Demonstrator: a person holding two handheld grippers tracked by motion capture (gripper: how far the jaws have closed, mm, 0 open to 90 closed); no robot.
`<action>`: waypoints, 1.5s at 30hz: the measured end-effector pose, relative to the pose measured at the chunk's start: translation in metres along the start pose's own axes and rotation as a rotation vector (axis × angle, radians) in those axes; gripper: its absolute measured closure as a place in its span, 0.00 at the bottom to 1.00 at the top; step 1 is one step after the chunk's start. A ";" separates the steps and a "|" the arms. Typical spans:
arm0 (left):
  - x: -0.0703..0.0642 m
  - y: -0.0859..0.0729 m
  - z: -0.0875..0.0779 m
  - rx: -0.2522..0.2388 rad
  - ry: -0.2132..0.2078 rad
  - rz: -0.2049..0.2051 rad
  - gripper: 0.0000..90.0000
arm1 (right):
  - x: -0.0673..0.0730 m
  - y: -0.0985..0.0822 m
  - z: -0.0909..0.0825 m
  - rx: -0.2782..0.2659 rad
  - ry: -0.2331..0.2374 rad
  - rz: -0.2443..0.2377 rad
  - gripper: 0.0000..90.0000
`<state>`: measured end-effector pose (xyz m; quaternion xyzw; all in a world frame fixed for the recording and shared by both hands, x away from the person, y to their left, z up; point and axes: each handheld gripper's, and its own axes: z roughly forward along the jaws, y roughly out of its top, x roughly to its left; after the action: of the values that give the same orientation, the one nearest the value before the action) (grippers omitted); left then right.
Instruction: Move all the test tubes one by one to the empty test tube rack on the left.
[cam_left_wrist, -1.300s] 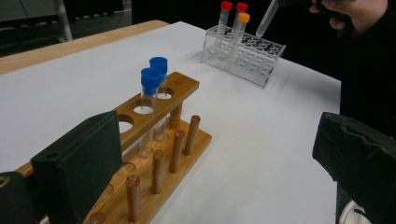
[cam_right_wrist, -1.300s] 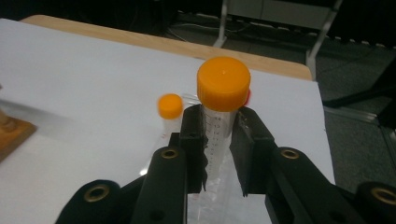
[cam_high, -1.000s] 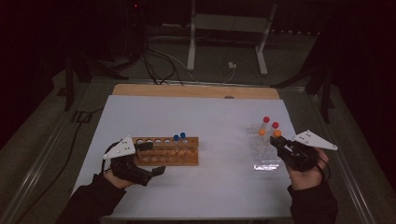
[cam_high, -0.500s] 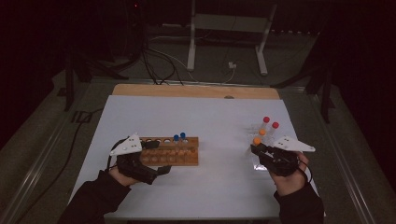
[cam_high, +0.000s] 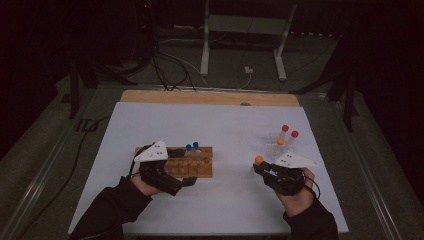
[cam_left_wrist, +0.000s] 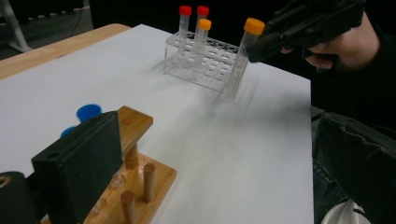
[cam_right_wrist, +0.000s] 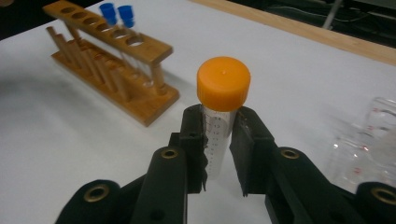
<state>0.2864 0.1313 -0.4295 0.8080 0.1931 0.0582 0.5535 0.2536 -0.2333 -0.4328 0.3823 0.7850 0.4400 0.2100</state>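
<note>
My right gripper (cam_right_wrist: 219, 122) is shut on a clear tube with an orange cap (cam_right_wrist: 223, 83) and holds it upright above the white table, left of the clear plastic rack (cam_high: 280, 146). From above, that tube (cam_high: 259, 160) stands out at the tip of the right gripper (cam_high: 261, 169). Two blue-capped tubes (cam_high: 192, 147) stand in the wooden rack (cam_high: 192, 162). My left gripper (cam_high: 186, 181) lies along the near side of that rack. In the left gripper view a black jaw sits close against the rack's top plank (cam_left_wrist: 135, 123), and the gap between the jaws is hidden.
In the clear rack (cam_left_wrist: 201, 70) stand two red-capped tubes (cam_left_wrist: 191, 10) and one orange-capped tube (cam_left_wrist: 204, 24). White sheet (cam_high: 235, 200) lies bare between the two racks. A wooden strip (cam_high: 210, 97) runs along the far table edge, with cables and a stand behind it.
The right gripper has carried the orange-capped tube left, away from the clear rack and toward the wooden one. The left gripper has slid right along the wooden rack's near side. The rack has stayed put.
</note>
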 end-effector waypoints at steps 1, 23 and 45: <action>0.000 0.001 0.002 0.001 -0.005 0.001 0.03 | 0.002 0.000 0.001 0.001 0.006 -0.002 0.83; -0.011 0.033 0.047 0.015 -0.075 0.045 0.05 | 0.027 0.001 0.008 0.020 0.080 -0.053 0.83; -0.032 0.049 0.097 0.033 -0.137 0.100 0.50 | 0.036 0.002 0.011 0.030 0.109 -0.078 0.83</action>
<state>0.2988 0.0191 -0.4179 0.8277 0.1152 0.0274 0.5485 0.2395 -0.1982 -0.4370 0.3300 0.8159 0.4399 0.1784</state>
